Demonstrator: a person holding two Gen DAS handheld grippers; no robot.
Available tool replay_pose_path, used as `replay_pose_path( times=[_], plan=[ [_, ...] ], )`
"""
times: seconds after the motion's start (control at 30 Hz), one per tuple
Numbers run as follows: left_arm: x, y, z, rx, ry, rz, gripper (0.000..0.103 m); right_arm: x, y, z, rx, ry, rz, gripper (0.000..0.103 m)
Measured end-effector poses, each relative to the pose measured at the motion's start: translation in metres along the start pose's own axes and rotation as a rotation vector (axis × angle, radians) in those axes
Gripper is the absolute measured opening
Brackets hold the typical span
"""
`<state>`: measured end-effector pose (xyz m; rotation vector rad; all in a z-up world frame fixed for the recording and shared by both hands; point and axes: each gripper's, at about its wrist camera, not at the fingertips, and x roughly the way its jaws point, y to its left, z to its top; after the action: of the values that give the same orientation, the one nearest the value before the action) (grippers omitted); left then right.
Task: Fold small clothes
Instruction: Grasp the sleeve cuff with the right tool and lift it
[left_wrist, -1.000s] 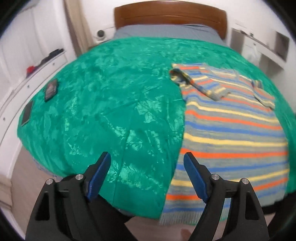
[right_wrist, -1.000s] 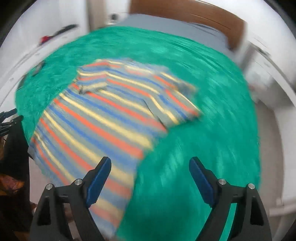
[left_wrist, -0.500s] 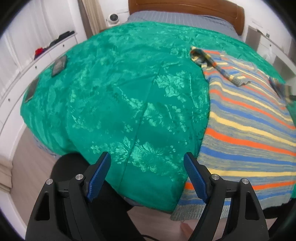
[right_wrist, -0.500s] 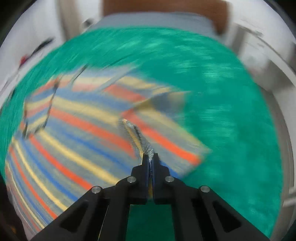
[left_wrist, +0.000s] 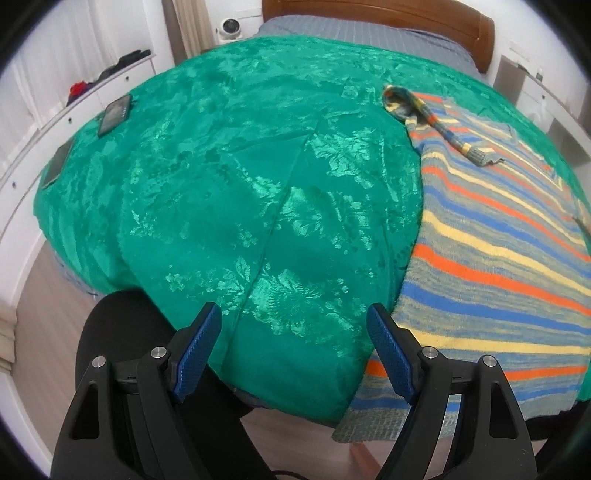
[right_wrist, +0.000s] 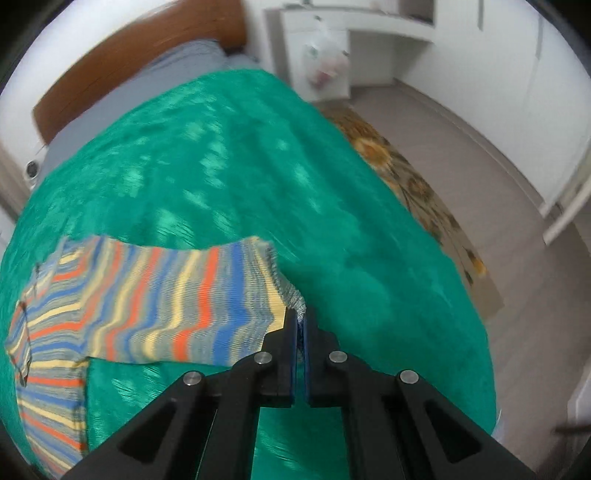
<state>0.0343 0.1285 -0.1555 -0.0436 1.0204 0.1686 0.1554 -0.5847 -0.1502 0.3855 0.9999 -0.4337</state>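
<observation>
Right gripper (right_wrist: 300, 320) is clamped tight on the cuff of the striped knitted sweater (right_wrist: 147, 299), drawing that sleeve out sideways so it lies straight for a fold. Left gripper (left_wrist: 295, 341) hangs wide open and empty over the shiny green bedspread (left_wrist: 240, 177), just beside the sweater's hem, likely ready to pin it

Both grippers, the left gripper (left_wrist: 295, 339) and the right gripper (right_wrist: 300, 325), are matte black with triangular cut-outs. Silver screws dot the arms. Blue textured pads (left_wrist: 388, 354) line the fingers.
</observation>
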Motion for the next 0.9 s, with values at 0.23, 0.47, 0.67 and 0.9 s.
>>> replay_pose_path(
  times=[0.23, 0.47, 0.67, 0.9],
  plan=[
    [0.004, 0.004, -0.001, -0.021, 0.011, 0.001, 0.082, 0.017, -0.008, -0.008, 0.050, 0.034, 0.026, 0.001],
    [0.006, 0.003, -0.002, -0.015, 0.020, -0.003, 0.082, 0.019, -0.037, 0.007, 0.199, 0.084, 0.197, 0.004],
    [0.009, 0.006, -0.002, -0.029, 0.032, -0.011, 0.082, -0.002, -0.051, -0.021, 0.226, 0.017, 0.298, 0.022],
    [0.015, 0.000, -0.002, -0.002, 0.056, 0.008, 0.082, 0.019, -0.005, -0.029, -0.034, 0.022, 0.290, 0.022]
  ],
)
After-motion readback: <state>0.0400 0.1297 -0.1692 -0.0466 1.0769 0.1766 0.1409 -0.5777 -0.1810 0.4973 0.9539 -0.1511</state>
